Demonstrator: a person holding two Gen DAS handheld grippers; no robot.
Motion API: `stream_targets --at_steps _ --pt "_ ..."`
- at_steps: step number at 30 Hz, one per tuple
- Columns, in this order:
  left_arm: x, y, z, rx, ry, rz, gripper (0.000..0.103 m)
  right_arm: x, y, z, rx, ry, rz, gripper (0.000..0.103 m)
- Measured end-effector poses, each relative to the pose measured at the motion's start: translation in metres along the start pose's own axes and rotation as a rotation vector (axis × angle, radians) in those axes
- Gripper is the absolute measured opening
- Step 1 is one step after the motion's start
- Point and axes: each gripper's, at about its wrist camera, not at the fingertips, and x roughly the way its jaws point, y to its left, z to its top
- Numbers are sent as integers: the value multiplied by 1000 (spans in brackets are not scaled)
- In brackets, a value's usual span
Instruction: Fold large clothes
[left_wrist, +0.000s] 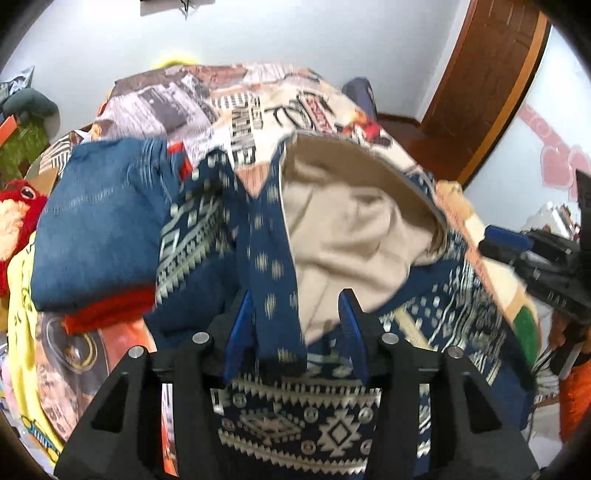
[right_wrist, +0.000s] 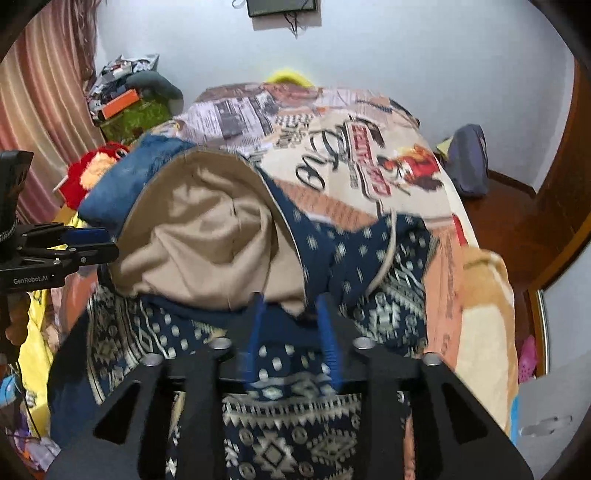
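Note:
A navy hooded garment (left_wrist: 303, 417) with a white geometric pattern lies spread on the bed, its beige-lined hood (left_wrist: 354, 229) turned open. My left gripper (left_wrist: 295, 295) stands open over the collar. A navy strip of the garment and the hood's edge lie loosely between its blue fingers (left_wrist: 349, 317). The right gripper (left_wrist: 495, 240) shows at the right edge of the left wrist view. In the right wrist view my right gripper (right_wrist: 290, 299) is open just below the hood (right_wrist: 207, 236), with patterned fabric (right_wrist: 291, 417) under its jaws. The left gripper (right_wrist: 107, 243) reaches in from the left.
The bed carries a blanket (right_wrist: 332, 147) printed with newspaper and cartoon motifs. A folded blue garment (left_wrist: 96, 221) rests on a red one at the left. A red plush toy (right_wrist: 92, 173), a curtain (right_wrist: 40, 110) and clutter stand left; a wooden door (left_wrist: 491, 85) is right.

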Motion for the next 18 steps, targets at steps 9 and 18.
stream_targets --at_steps 9,18 --pt "26 12 54 -2 -40 -7 47 38 8 43 -14 -13 40 41" --pt "83 20 86 -5 -1 -32 47 100 -6 69 21 41 68 41"
